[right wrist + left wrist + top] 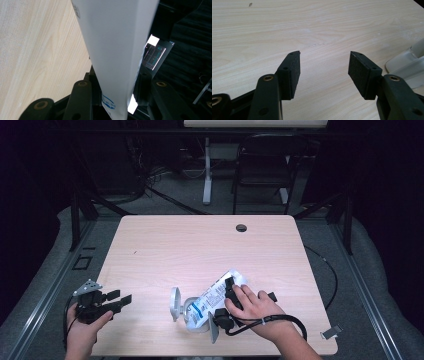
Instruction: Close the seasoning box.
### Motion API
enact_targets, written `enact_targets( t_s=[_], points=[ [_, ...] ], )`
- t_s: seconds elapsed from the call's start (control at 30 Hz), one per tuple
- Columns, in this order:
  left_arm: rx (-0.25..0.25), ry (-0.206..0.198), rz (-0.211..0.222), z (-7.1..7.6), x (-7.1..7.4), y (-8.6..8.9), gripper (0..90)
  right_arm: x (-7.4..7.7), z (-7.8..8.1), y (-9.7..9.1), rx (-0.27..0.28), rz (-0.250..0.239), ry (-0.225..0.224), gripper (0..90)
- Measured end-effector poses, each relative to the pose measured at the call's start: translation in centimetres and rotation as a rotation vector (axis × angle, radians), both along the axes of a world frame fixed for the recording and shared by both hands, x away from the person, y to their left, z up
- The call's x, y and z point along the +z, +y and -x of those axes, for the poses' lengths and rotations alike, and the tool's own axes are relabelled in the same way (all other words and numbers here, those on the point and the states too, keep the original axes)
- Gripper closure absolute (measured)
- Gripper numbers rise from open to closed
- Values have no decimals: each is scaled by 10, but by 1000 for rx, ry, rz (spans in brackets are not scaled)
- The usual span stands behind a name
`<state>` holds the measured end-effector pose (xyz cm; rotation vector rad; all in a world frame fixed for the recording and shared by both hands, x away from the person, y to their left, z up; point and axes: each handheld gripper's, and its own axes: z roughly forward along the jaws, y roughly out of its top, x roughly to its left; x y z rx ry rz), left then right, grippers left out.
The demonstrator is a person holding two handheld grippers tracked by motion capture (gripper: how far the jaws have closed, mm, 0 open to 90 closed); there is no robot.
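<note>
The right gripper (pixel 231 292) has its jaws pinching the white pouch (pixel 215 297), which rises straight between them in its own view. I'd squeeze evenly so the slack film doesn't slip. The left gripper (pixel 120 299), jaws spread and empty, hovers well off, its hand (pixel 86 325) low at the table's (pixel 200 245) near edge.

Lab: black curtains (pixel 30 180), cables (pixel 165 175), bare table (pixel 200 245).
</note>
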<state>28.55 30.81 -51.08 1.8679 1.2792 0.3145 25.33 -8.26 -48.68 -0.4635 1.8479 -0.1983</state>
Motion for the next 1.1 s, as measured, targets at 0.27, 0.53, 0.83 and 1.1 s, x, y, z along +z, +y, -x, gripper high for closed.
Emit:
enact_targets(
  t_s=[0.27, 0.53, 0.83, 1.1],
  points=[
    [1, 2, -1, 0, 0, 0, 437, -1, 0, -1, -9, -21, 14, 681],
    [3, 0, 2, 0, -1, 0, 436, -1, 0, -3, -14, -42, 31, 691],
    [5, 4, -1, -1, -1, 1, 435, 0, 0, -4, -34, -85, 74, 695],
    [3, 8, -5, -1, -2, 1, 435, -2, 0, -7, -45, -128, 104, 695]
  ],
)
